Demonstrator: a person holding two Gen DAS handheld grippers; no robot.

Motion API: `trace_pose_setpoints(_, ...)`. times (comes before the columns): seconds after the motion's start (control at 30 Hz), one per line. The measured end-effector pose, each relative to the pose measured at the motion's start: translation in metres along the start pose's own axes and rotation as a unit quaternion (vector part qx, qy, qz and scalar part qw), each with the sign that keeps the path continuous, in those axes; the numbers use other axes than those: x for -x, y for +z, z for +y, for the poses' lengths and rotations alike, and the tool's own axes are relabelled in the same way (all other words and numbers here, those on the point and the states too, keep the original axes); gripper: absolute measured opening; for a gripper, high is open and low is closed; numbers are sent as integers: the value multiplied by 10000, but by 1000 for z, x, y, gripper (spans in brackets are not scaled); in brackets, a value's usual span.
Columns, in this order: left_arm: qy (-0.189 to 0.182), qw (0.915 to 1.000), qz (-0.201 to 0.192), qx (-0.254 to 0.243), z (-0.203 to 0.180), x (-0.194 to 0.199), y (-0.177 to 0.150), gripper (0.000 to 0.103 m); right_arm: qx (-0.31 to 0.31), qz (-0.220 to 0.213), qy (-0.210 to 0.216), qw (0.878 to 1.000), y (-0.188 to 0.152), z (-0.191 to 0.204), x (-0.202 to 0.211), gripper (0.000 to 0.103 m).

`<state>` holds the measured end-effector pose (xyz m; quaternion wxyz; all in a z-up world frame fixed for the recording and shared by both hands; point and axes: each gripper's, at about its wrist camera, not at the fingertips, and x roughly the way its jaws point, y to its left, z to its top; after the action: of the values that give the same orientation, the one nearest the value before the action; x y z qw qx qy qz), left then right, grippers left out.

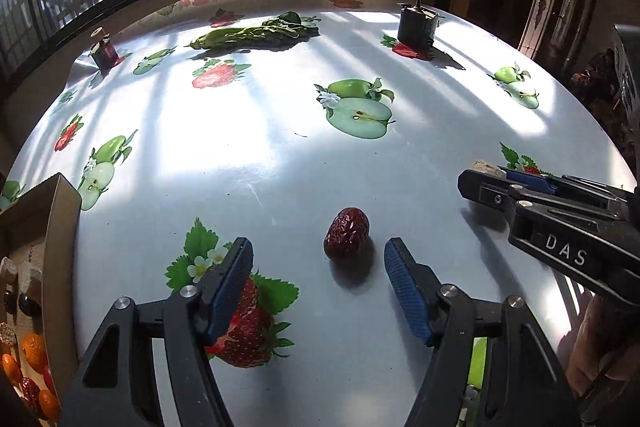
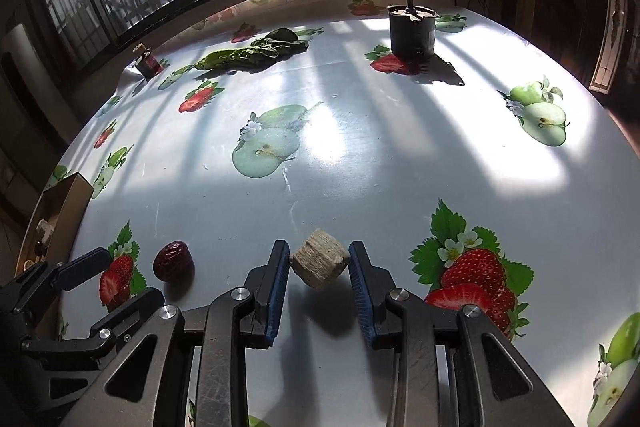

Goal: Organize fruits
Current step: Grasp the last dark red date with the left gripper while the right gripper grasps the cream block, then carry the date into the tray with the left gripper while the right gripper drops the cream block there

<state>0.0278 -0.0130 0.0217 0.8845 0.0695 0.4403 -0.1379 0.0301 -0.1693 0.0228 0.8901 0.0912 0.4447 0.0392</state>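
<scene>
Right now the right tongs (image 2: 319, 281) pinch a pale, fibrous cube-like chunk (image 2: 319, 263) between their blue pads, raised a little off the table (image 2: 360, 163), with its shadow below. It looks light, dry and crumbly, so a gentle squeeze across its flat faces suits it; what fruit or food it is I cannot tell. The left tongs (image 1: 319, 287) stand wide open and empty, their pads either side of a dried red jujube (image 1: 346, 233) lying on the table just ahead of them. That jujube looks light, wrinkled and slightly springy with a smooth skin; gripping across its narrow middle should keep it from rolling out.

Further out, the left wrist view alone shows inside the cardboard box (image 1: 60, 227) at the table's left edge: small orange fruits (image 1: 34, 349), dark round ones and pale chunks already sit there. The right wrist view shows only that box's rim, but gives the clear look at the held chunk. Both views show a leafy green bundle (image 1: 256, 33), a small jar (image 1: 105, 51) and a dark metal can (image 2: 412, 31) at the far side.
</scene>
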Motion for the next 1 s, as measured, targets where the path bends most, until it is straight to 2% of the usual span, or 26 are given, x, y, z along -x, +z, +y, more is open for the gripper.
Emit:
trace_pose_setpoints(0.07,11,10000,-10,-31,-1,-7,3,65,28,-2,6,10000,0,2,0,32)
trace_pose_setpoints(0.1,6,10000,40,-28,0,-10,4,51,60,-8,3,10000,0,3,0,32)
trace_pose_setpoints(0.13,-21,9999,112,-4,0,-14,3,41,99,-13,-1,10000,0,5,-1,32)
trace_pose_setpoints(0.2,18,10000,8,-32,1,-12,2,23,166,-24,-25,9999,0,9,-1,33)
trace_pose_setpoints(0.43,-50,9998,-96,168,5,0,2,23,201,-23,-74,9998,-1,12,-3,33)
trace_pose_setpoints(0.63,-158,9984,-428,346,18,46,-7,23,119,-88,-39,9999,-1,9,-3,32)
trace_pose_setpoints(0.83,-88,9943,-620,861,67,92,-34,23,204,-189,-48,9996,-4,15,0,32)
trace_pose_setpoints(1.0,51,9855,-695,1544,122,114,-64,23,325,-193,-98,9992,-7,21,-4,32)
